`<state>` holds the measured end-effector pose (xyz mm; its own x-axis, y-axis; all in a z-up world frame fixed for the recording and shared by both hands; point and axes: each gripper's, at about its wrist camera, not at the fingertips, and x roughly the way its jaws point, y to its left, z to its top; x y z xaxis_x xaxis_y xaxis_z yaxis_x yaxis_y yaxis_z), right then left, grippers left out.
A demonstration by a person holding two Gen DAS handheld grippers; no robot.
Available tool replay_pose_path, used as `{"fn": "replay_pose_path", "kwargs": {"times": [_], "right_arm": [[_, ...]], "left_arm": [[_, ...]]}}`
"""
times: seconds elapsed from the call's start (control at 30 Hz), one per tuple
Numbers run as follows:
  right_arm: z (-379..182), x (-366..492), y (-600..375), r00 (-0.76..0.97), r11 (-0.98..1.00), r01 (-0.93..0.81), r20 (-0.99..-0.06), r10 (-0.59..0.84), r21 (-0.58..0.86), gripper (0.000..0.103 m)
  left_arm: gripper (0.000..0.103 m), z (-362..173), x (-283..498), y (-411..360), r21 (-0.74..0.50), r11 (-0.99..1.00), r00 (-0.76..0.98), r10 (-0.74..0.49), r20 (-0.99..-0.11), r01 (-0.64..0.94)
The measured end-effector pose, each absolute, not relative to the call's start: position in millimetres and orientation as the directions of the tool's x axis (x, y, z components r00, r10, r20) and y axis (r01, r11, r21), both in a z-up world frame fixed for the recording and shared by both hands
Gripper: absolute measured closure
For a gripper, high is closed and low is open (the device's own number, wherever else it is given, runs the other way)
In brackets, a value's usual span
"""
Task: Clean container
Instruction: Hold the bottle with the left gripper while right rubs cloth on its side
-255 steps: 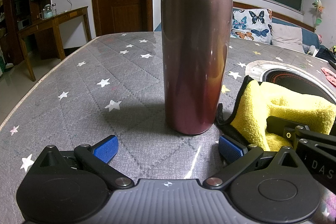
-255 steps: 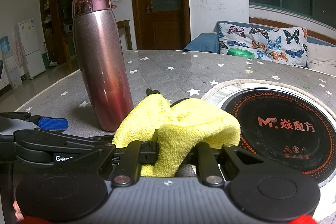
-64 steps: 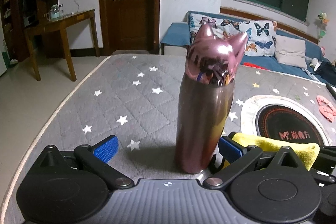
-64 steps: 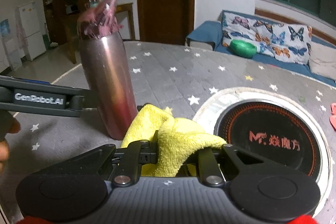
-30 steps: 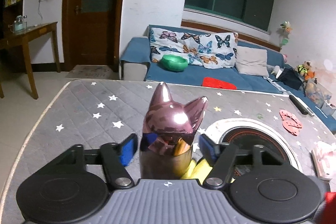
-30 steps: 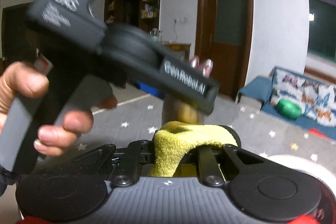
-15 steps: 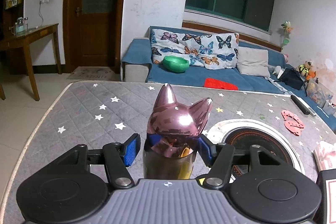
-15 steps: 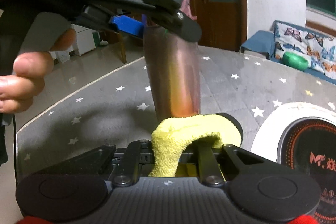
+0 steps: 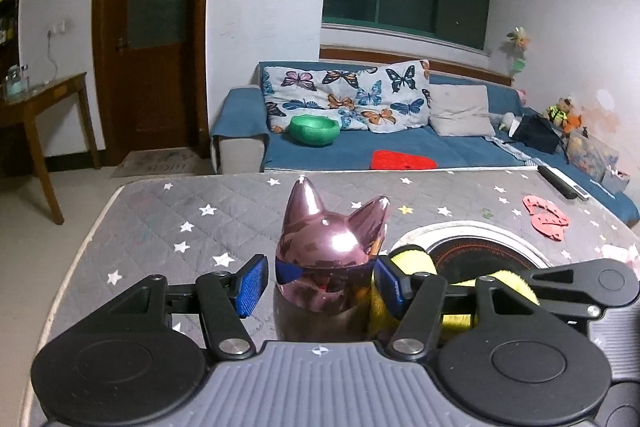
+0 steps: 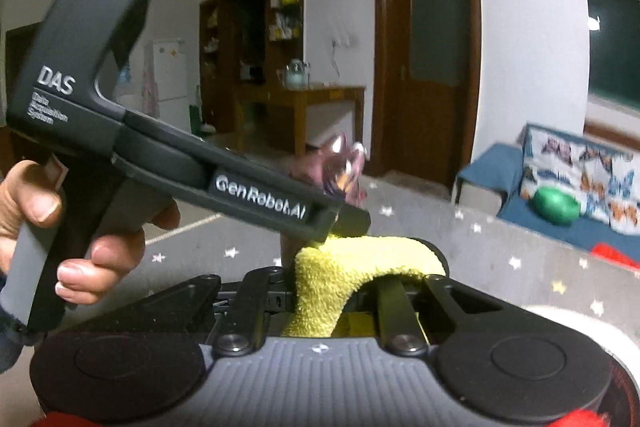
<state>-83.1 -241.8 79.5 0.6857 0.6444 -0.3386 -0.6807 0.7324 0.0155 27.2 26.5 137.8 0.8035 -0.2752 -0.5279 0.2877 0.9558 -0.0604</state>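
Note:
A pink metallic bottle (image 9: 328,267) with a cat-ear lid stands upright on the grey star-patterned table (image 9: 168,227). My left gripper (image 9: 320,285) has its blue pads on either side of the lid's base, right pad touching, left pad a small gap away. My right gripper (image 10: 340,291) is shut on a yellow cloth (image 10: 352,267), pressed against the bottle's right side; the cloth also shows in the left wrist view (image 9: 416,267). In the right wrist view the bottle's lid (image 10: 340,167) shows behind the left gripper's body.
A round induction hob (image 9: 480,251) is set in the table to the right of the bottle. Pink flat pieces (image 9: 546,217) lie at the far right. A blue sofa (image 9: 400,143) stands behind the table, a wooden side table (image 9: 36,107) at far left.
My left gripper has risen from the bottle's base to its lid and narrowed around it. My right gripper lifted the cloth off the table and moves it along the bottle's side.

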Motion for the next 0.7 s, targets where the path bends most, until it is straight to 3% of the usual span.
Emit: {"fn": "replay_pose_path", "kwargs": {"times": [0.5,0.7], "right_arm": [[23.3,-62.2,-226.5,0.599,0.729,-0.682,-0.521,0.608,0.066,0.090],[41.1,-57.1,-237.1,0.612,0.734,-0.674,-0.488,0.622,0.090,0.090]], "left_arm": [[0.047,135.0,24.8,29.4,-0.034,0.934,0.793,-0.321,-0.518,0.356],[0.047,135.7,24.1,33.2,-0.024,0.923,0.786,-0.340,-0.516,0.383]]}}
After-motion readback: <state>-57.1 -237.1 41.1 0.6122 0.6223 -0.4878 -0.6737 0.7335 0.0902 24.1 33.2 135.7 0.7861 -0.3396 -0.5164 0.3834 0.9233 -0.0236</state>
